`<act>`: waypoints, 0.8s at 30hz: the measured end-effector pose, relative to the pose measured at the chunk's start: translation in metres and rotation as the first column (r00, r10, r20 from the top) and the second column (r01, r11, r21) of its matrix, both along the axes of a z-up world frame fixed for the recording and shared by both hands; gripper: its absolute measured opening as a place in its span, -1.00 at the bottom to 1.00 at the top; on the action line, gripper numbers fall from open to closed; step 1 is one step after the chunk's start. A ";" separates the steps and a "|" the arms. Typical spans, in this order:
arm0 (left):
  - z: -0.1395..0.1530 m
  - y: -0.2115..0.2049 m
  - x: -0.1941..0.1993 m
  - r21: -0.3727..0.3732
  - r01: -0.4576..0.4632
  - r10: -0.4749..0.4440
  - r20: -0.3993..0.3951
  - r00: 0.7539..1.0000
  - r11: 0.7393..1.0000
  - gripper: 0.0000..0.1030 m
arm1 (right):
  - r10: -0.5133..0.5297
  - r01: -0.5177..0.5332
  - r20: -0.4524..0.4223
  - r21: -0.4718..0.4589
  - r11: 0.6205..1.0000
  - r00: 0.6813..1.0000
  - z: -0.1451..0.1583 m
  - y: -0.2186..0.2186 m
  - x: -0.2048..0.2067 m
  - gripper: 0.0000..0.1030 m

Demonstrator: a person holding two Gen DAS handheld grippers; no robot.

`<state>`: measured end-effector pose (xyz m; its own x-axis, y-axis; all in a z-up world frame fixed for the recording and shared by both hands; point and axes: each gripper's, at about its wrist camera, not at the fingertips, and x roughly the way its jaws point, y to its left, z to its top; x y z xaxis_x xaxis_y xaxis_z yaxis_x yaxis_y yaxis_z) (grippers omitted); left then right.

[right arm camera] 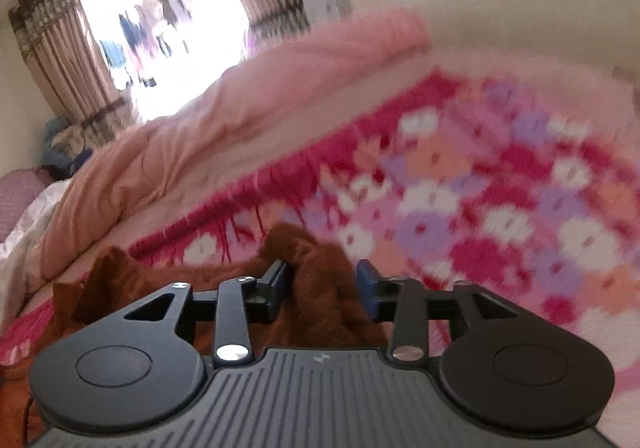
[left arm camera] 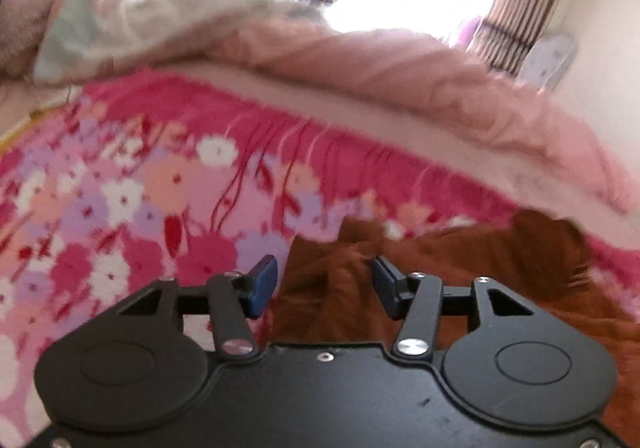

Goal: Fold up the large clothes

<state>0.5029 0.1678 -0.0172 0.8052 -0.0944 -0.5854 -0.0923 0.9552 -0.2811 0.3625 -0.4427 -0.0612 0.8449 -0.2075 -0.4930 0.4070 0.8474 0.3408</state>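
A brown fleecy garment (left arm camera: pixel 460 268) lies bunched on a pink floral blanket (left arm camera: pixel 120 188). My left gripper (left arm camera: pixel 324 288) is open, its blue pads (left arm camera: pixel 264 284) apart over the garment's left edge, with a fold of cloth rising between them. In the right wrist view the same brown garment (right arm camera: pixel 132 288) is heaped at the lower left. My right gripper (right arm camera: pixel 324 288) is open around a raised ridge of the brown cloth (right arm camera: pixel 316 280), which fills the gap between the jaws; the pads (right arm camera: pixel 366 288) do not squeeze it visibly.
A rolled pale pink quilt (left arm camera: pixel 440 88) lies along the far side of the bed, also in the right wrist view (right arm camera: pixel 240 96). A white crumpled cover (left arm camera: pixel 140 16) lies at the back left. Striped curtains (right arm camera: pixel 52 60) frame a bright window.
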 end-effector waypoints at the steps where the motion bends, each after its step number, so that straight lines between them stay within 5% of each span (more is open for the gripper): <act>1: 0.010 -0.004 -0.015 -0.004 0.025 -0.025 0.035 0.999 1.000 0.04 | 0.002 -0.001 0.034 -0.040 0.999 0.999 0.010 0.009 -0.009 -0.03; 7: 0.016 -0.067 -0.098 0.023 0.229 -0.231 0.121 0.965 0.973 0.08 | 0.230 -0.224 0.183 -0.050 0.973 0.956 0.042 0.081 -0.056 -0.04; 9: 0.003 -0.086 -0.114 0.007 0.267 -0.266 0.113 0.957 0.964 0.08 | 0.315 -0.314 0.172 -0.036 0.949 0.933 0.033 0.114 -0.066 -0.29; 14: -0.030 -0.107 -0.127 -0.046 0.293 -0.290 0.052 0.955 0.955 0.09 | 0.488 -0.491 0.097 0.010 0.871 0.868 -0.001 0.172 -0.064 -0.46; 18: -0.028 -0.088 -0.132 0.016 0.243 -0.243 0.050 0.969 0.970 0.09 | 0.447 -0.450 0.072 0.042 0.892 0.892 -0.013 0.166 -0.064 -0.50; 24: -0.019 -0.048 -0.143 0.114 0.161 -0.167 0.050 0.985 0.980 0.10 | 0.245 -0.246 0.052 -0.006 0.969 0.968 -0.004 0.104 -0.088 -0.48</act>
<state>0.3601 0.1203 -0.0357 0.8176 -0.1665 -0.5511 0.0820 0.9812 -0.1748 0.2742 -0.3391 -0.0651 0.8945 0.0099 -0.4470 0.1682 0.9189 0.3568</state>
